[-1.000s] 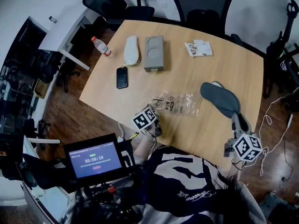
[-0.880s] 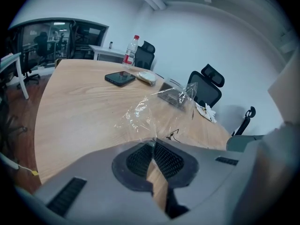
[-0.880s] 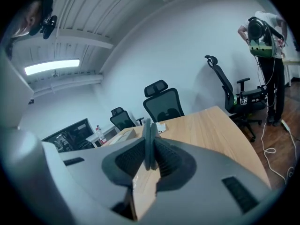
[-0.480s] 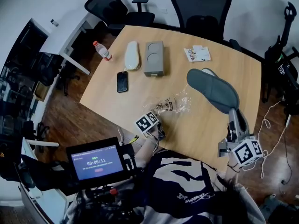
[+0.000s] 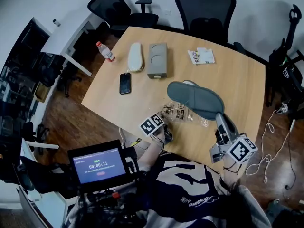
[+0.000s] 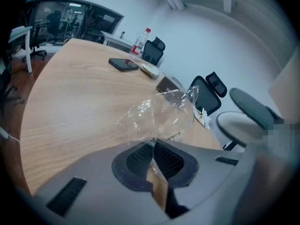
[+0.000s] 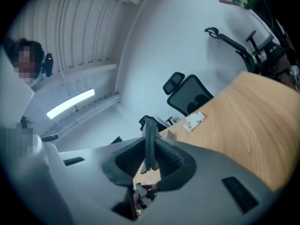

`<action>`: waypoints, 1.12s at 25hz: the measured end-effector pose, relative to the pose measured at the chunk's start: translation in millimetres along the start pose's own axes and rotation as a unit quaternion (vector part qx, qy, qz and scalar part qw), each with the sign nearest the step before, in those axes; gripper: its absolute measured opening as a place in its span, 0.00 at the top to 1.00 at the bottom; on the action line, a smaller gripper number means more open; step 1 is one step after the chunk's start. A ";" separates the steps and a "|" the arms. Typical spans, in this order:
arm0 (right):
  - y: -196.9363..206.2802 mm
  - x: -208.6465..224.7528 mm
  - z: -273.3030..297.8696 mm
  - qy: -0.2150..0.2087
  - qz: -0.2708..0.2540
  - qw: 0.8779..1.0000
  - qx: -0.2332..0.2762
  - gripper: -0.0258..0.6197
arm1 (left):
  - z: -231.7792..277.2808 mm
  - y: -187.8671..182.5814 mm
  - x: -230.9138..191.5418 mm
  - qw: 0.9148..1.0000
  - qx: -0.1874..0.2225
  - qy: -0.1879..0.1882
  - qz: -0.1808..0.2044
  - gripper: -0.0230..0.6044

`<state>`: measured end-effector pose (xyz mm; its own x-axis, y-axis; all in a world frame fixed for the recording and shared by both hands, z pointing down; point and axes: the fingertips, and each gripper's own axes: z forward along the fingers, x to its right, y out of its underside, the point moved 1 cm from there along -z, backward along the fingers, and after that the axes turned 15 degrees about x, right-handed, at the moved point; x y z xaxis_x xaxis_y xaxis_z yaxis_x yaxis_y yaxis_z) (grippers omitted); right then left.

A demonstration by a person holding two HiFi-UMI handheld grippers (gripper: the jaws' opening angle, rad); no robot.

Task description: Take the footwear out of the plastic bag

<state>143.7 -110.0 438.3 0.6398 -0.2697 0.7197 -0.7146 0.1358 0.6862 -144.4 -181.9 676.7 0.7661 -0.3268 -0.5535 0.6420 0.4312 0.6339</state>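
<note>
Left tongs [image 6: 153, 148] pinch plastic bag [image 6: 159, 109]; right tongs [image 7: 149, 150] apparently clamp the grey slipper [image 5: 195, 99].

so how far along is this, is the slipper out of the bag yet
Done: the grey slipper is clear of the plastic bag. In hand: right gripper clamps the slipper above the table; left gripper pinches the bag. Left: set the slipper down.

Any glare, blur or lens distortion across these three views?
Head view: fisheye bows the table edges, otherwise sharp. Left gripper view: bright glints on the plastic bag, background soft, corners vignetted. Right gripper view: ceiling light strip blown out, slipper edge-on near the lens, slightly soft.
</note>
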 end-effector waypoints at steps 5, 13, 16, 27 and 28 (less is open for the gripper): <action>62.4 34.8 0.3 0.022 0.156 0.987 -0.034 0.86 | -1.7 26.3 22.5 0.998 -0.029 0.029 -0.058 0.95; 104.9 115.3 -41.2 0.172 0.009 0.978 -0.118 0.86 | -13.4 31.4 34.0 0.992 -0.059 0.091 0.058 0.87; 114.8 133.3 -42.5 0.198 -0.009 0.971 -0.136 0.85 | -13.8 32.5 35.0 0.989 -0.075 0.110 0.066 0.75; 132.1 157.5 -49.6 0.216 -0.096 0.950 -0.203 0.75 | -50.0 25.6 32.2 0.969 -0.090 0.172 0.156 0.46; 131.2 158.9 -52.5 0.216 -0.130 0.944 -0.211 0.73 | -52.8 25.0 33.1 0.970 -0.084 0.172 0.151 0.46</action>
<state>166.5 -85.0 648.2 0.8987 0.0562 0.4349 -0.4001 0.5111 0.7607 -104.6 -137.5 645.7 0.8443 0.1232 -0.5216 0.3535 0.6035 0.7147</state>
